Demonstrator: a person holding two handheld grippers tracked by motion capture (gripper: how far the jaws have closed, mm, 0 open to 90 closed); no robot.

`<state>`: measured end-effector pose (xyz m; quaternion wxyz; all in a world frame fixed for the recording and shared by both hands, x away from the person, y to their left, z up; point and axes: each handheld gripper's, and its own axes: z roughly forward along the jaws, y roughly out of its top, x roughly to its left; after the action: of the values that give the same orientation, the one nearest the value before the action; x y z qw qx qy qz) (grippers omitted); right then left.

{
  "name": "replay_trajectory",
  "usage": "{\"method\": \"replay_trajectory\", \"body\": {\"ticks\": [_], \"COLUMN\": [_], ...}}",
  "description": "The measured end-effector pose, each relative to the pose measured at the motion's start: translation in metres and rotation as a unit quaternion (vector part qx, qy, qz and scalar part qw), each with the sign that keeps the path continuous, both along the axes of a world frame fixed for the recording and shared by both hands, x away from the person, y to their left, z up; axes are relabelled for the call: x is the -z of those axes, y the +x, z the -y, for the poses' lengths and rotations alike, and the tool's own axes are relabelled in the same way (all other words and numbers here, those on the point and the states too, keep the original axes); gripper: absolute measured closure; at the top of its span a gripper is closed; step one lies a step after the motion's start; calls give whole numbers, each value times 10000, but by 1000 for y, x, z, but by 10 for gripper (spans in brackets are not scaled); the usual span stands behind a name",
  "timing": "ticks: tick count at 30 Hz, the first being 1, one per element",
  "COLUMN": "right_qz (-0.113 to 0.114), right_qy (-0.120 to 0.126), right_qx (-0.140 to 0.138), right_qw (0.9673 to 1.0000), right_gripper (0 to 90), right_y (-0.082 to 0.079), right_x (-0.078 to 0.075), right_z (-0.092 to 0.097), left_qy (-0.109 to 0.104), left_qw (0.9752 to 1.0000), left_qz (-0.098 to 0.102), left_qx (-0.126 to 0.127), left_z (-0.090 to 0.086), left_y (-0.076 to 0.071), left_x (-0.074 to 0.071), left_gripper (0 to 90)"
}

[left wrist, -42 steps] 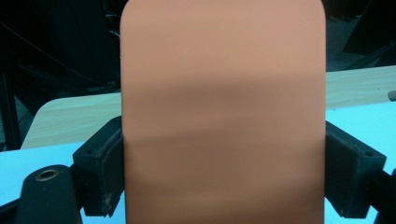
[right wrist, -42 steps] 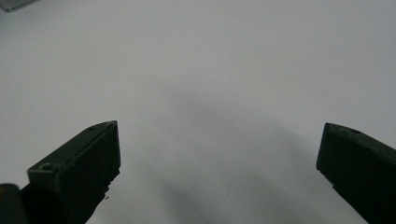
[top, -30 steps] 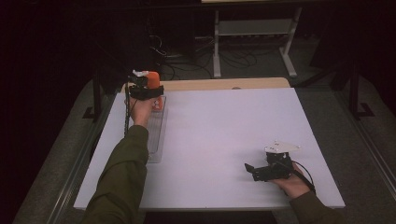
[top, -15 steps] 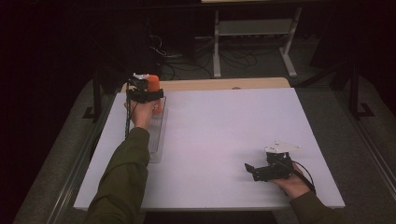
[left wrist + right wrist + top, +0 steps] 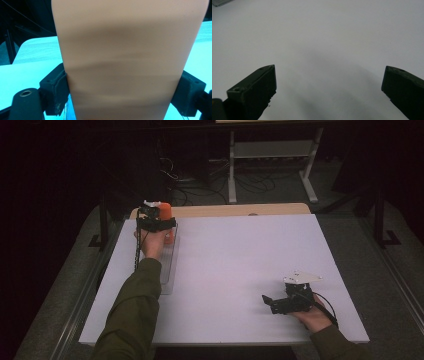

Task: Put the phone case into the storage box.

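The person wears long olive-green sleeves (image 5: 131, 315) on both arms. Each hand holds a black gripper. The left gripper (image 5: 156, 222) has a black cable hanging at its 7 o'clock. The right gripper (image 5: 272, 302) has a grey three-cornered plate on top, a black cable looping at 3 o'clock, and blocky black jaws with small screw holes.

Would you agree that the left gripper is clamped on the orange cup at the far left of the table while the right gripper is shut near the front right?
Not quite: the right gripper is open, its jaws wide apart over the bare table in the right gripper view. The left gripper is indeed clamped on the orange cup.
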<state>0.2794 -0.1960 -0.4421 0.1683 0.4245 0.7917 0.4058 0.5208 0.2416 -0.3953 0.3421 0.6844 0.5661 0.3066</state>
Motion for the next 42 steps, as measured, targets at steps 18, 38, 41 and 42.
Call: {"method": "replay_trajectory", "body": {"ticks": [18,38,41,42], "right_qz": [2,33,26,27], "right_qy": [-7,-16,-13,-20], "right_qx": [-17,-26,-31,-31], "right_qw": [10000,10000,10000,10000], "right_gripper": [0,0,0,0], "right_y": [0,0,0,0], "right_x": [0,-1,-1,-1], "right_z": [0,0,0,0], "left_qy": [71,114,123,116], "left_qw": [9999,9999,9999,9999], "left_qz": [-98,-65,-30,-28], "left_qx": [20,17,47,48], "left_z": [2,2,3,3], "left_y": [-1,-1,-1,-1], "left_x": [3,3,2,2], "left_gripper": [154,139,139,139]}}
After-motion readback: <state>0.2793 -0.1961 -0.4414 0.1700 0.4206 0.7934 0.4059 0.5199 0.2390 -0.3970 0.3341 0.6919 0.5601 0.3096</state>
